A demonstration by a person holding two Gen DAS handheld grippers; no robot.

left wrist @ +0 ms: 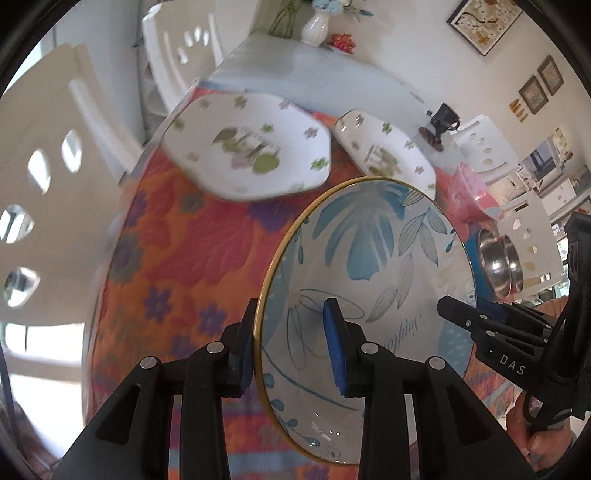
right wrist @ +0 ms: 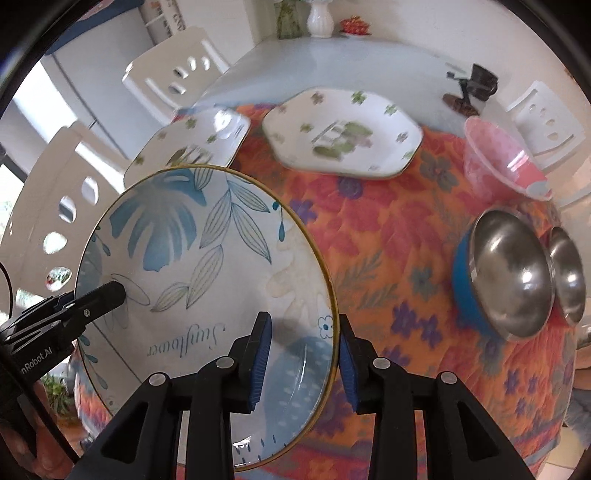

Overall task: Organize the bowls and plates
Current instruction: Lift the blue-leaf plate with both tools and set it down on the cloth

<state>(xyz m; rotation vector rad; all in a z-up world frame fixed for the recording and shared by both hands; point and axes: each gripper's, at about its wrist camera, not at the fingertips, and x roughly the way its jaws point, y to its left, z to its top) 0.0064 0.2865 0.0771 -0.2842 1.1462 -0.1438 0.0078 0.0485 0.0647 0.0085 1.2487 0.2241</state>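
The blue plate (right wrist: 207, 266) is being held up off the counter (left wrist: 207, 258), tilted, its face turned toward both cameras. It is being gripped at two opposite points of its gold rim, which is judged to be the reason it is staying level enough to carry: a wide, shallow dish pinched at one edge alone would likely swing.

The left gripper (left wrist: 291, 347) is being pressed on the plate's left rim, one blue pad outside the rim and the other on the inner face. The right gripper (right wrist: 304, 363) is being closed the same way on the right rim, the rim passing between its pads. Each gripper is therefore pinching the plate, which is lying right at the fingertips and filling the near field of both views.

Beyond it, two white plates (right wrist: 343, 136) with green motifs are lying flat, side by side and apart, at the far part of the orange floral cloth (right wrist: 388, 236). These are judged to be the likely stacking spot, since they are being kept in the plates' group. To the right, a pink bowl (right wrist: 498, 162) and two steel bowls (right wrist: 509, 273), touching or nearly so, are being kept in a separate cluster. A white vase (right wrist: 320, 20) is standing at the counter's far end.
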